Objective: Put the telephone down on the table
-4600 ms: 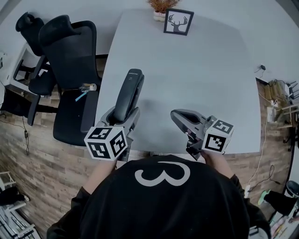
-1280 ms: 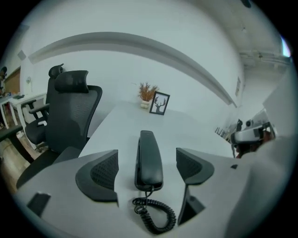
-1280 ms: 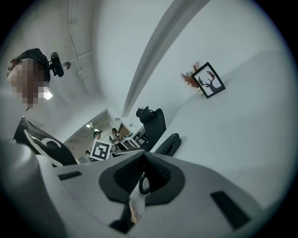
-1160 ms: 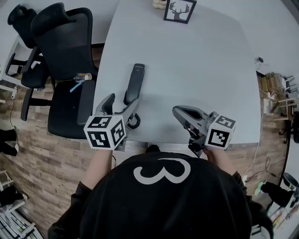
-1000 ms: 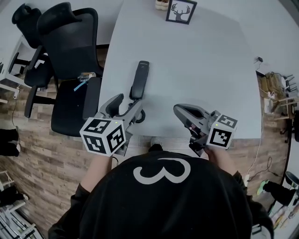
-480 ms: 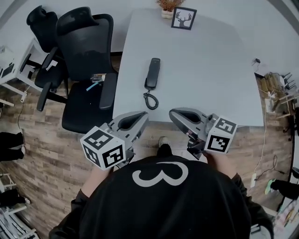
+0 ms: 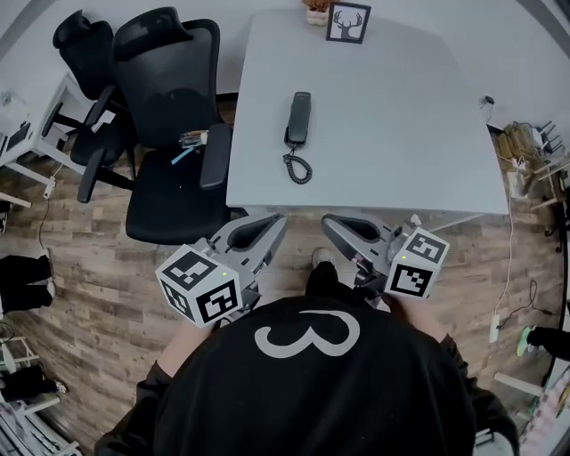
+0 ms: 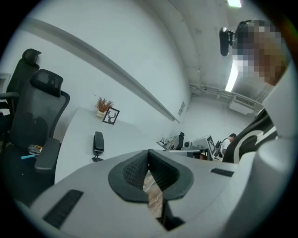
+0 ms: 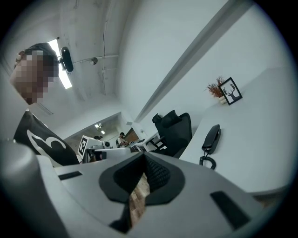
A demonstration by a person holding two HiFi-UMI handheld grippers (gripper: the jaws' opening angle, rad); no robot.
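Note:
The black telephone handset (image 7: 298, 118) lies flat on the white table (image 7: 401, 134) with its coiled cord (image 7: 299, 167) curled toward the near edge. It also shows small in the left gripper view (image 8: 98, 142) and in the right gripper view (image 9: 211, 138). My left gripper (image 7: 269, 224) is shut and empty, held off the table over the floor in front of the person. My right gripper (image 7: 333, 225) is beside it, also shut with nothing between its jaws. Both are well short of the handset.
A framed deer picture (image 7: 348, 22) and a small plant (image 7: 317, 9) stand at the table's far edge. Two black office chairs (image 7: 169, 98) sit left of the table. Wood floor (image 7: 98, 294) lies below the grippers. Cables and clutter (image 7: 525, 151) are at the right.
The handset was set down on the table and my left gripper let go of it, shut, and pulled back. The person stepped away, so the table now lies farther off.

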